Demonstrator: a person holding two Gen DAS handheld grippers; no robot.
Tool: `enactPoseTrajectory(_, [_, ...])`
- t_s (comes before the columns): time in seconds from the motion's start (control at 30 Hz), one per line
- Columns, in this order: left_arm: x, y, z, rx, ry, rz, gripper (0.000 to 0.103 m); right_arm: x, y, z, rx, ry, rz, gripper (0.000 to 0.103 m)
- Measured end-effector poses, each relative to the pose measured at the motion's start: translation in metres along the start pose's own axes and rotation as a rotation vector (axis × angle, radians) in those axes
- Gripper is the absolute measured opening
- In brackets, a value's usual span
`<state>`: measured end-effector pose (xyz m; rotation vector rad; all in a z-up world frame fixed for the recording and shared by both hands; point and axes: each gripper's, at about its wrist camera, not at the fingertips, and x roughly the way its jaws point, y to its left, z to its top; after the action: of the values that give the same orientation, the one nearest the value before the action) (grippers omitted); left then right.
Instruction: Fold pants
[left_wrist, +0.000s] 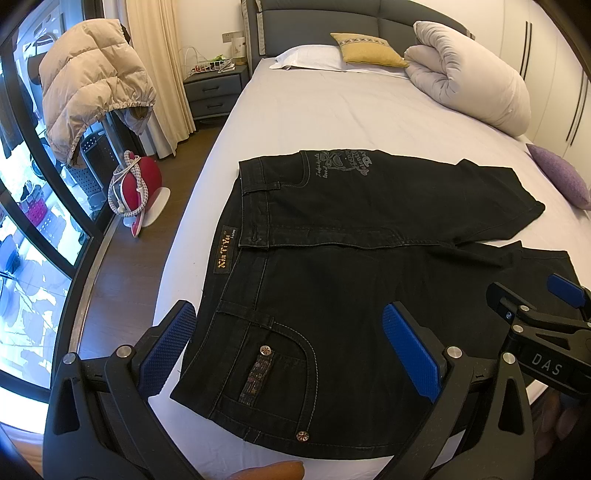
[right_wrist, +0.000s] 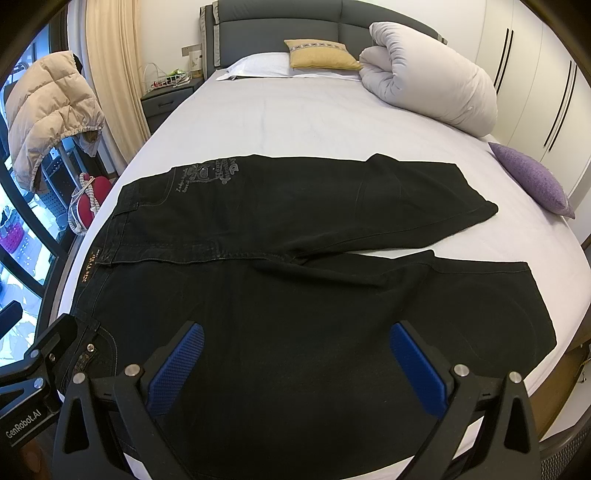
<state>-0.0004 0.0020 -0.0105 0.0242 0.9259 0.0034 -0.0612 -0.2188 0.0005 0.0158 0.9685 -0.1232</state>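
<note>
Here the left hand-held gripper (left_wrist: 295, 354) hovers with its blue-padded fingers (left_wrist: 410, 349) spread wide, holding nothing, above the waist end of a pair of black denim pants (left_wrist: 351, 266). Between those fingers shows a front pocket with a studded trim strip. The right hand-held gripper (right_wrist: 295, 363) is likewise spread open and empty, poised above the near leg of the same pants; its fingers (right_wrist: 177, 363) frame plain dark cloth.

The pants lie flat across the foot of a bed with a pale lilac sheet (right_wrist: 295, 118), waistband toward the left edge, both legs reaching right and parting slightly at the hems. A grey printed design marks the far hip.

Farther up the bed sit a rolled white duvet (right_wrist: 432, 77), a mustard-yellow cushion (right_wrist: 321, 55), a white pillow (right_wrist: 258, 64) and, at the right edge, a purple cushion (right_wrist: 528, 177).
</note>
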Motion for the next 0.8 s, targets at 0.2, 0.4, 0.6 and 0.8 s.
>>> enactPoseTrajectory(0.2, [0.0008, 0.0009, -0.0007, -0.001, 0.001, 0.0, 0.103, 0.0005, 0.0009, -0.0022, 0.0, 0.002, 0.0, 0.103])
enactPoseTrajectory(0.4, [0.0015, 0.0013, -0.0018, 0.0, 0.002, -0.001, 0.103, 0.0009, 0.0006, -0.0025, 0.001, 0.004, 0.001, 0.103])
enactPoseTrajectory(0.6, [0.003, 0.0035, -0.0054, -0.002, 0.002, -0.001, 0.103, 0.0012, 0.0008, -0.0045, 0.0, 0.009, 0.002, 0.103])
enactPoseTrajectory(0.8, [0.0032, 0.0035, -0.0051, -0.002, 0.004, -0.001, 0.103, 0.0014, 0.0011, -0.0046, 0.0, 0.01, 0.001, 0.103])
